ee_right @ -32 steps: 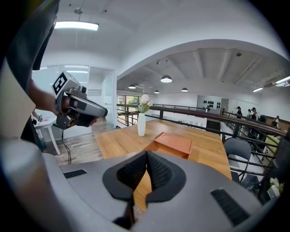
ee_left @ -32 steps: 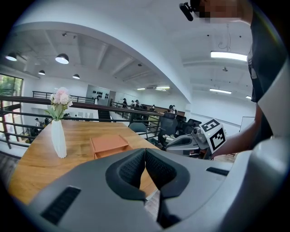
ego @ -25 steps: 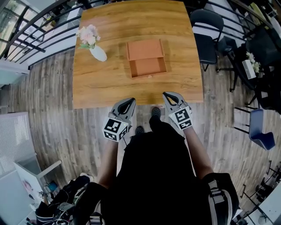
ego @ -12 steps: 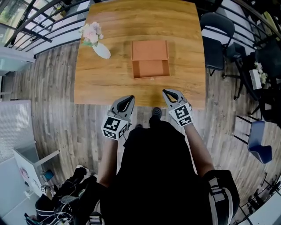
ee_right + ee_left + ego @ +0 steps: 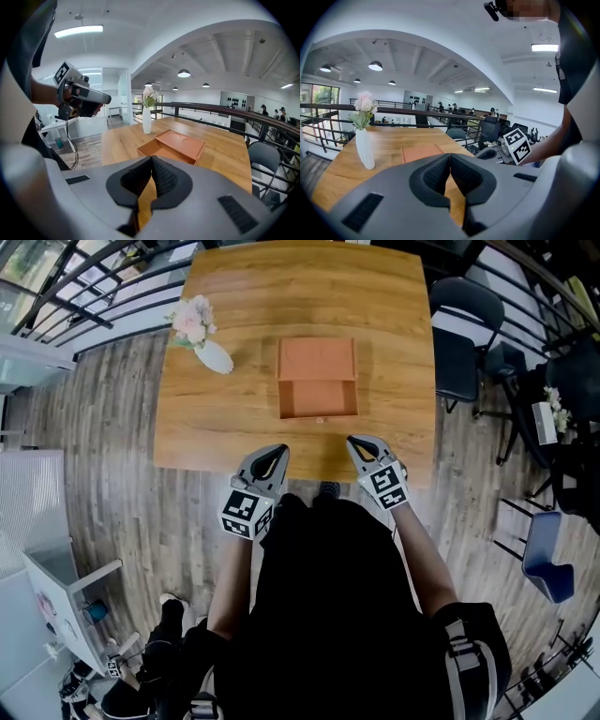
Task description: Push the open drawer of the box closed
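My left gripper [image 5: 277,451] and right gripper [image 5: 354,442] hover clenched, empty, short of the box [image 5: 316,359], whose seemingly light, stiff drawer [image 5: 319,397] wants a square push mid-front.

Left gripper [image 5: 277,454]: jaws together, tips touching, nothing between them; angled inward, marker cube facing up.
Right gripper [image 5: 356,442]: jaws together, empty; angled inward, level with the left.
Left forearm [image 5: 228,582], right forearm [image 5: 424,563]: bare, reaching forward, well apart.
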A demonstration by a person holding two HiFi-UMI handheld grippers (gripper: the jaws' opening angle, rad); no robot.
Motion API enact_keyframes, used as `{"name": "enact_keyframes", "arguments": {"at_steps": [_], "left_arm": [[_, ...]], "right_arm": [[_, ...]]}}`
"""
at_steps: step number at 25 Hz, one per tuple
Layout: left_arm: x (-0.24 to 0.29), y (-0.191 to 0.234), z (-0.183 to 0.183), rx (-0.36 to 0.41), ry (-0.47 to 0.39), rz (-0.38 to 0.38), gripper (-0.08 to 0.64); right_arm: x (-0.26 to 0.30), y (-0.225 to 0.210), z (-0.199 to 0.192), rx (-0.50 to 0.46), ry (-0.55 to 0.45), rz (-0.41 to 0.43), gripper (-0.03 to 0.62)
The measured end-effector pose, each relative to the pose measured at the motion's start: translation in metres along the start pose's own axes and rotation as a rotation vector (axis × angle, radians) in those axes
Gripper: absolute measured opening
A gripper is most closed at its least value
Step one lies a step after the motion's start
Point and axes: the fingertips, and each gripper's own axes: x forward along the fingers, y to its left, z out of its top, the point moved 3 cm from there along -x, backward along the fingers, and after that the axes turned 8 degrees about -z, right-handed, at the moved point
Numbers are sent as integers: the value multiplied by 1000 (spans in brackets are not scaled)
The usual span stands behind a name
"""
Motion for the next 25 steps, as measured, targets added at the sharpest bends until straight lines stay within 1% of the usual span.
{"name": "enact_keyframes", "arguments": {"at_steps": [7, 11, 14, 18, 22, 25], "left_arm": [[1, 21, 8, 0, -9, 34, 23], [1, 34, 7, 1, 7, 28, 23], [7, 47, 10, 0, 9, 3, 23], [19, 65, 19, 15, 15, -51, 23], [29, 81, 30, 28, 25, -105, 23], [35, 91, 33, 34, 41, -145, 23]], "right_arm": [[14, -6, -12, 0, 39, 13, 15], [22, -3, -17, 11, 62, 4, 17], [31, -4, -19, 28, 81, -15, 15], [43, -4, -19, 63, 110, -42, 17], [62, 1, -18, 84, 145, -46, 17], [76, 3, -17, 120, 158, -54, 17]]}}
